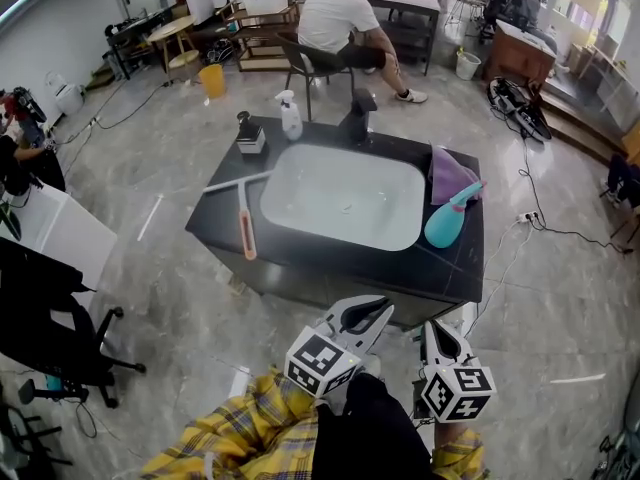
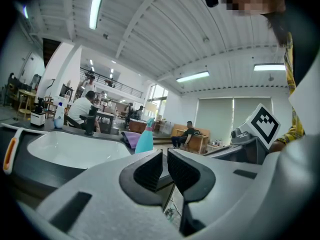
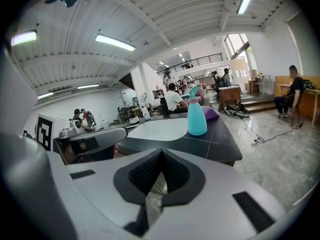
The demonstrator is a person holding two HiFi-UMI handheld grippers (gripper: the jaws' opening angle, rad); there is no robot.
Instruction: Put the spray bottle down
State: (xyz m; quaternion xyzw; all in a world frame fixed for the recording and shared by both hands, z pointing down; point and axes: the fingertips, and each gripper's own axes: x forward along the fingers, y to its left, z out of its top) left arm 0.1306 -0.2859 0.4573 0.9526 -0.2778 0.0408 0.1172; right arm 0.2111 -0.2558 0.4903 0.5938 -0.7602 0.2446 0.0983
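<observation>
The teal spray bottle [image 1: 446, 219] stands upright on the right end of the black counter [image 1: 452, 268], next to the white sink basin [image 1: 342, 196] and a purple cloth [image 1: 451, 173]. It also shows in the left gripper view as the teal bottle [image 2: 145, 139] and in the right gripper view as the teal bottle [image 3: 196, 118]. My left gripper [image 1: 374, 309] and right gripper [image 1: 438, 332] hang side by side near my body, off the counter's near edge and well short of the bottle. The left gripper [image 2: 165, 152] and the right gripper [image 3: 161, 152] are both shut with nothing in them.
On the counter are a squeegee [image 1: 245, 224], a soap dispenser [image 1: 249, 133], a white spray bottle [image 1: 290, 116] and a black faucet [image 1: 358, 117]. A person [image 1: 336, 16] sits on a chair beyond it. An office chair [image 1: 52, 338] stands at the left; a cable [image 1: 540, 230] runs across the floor at the right.
</observation>
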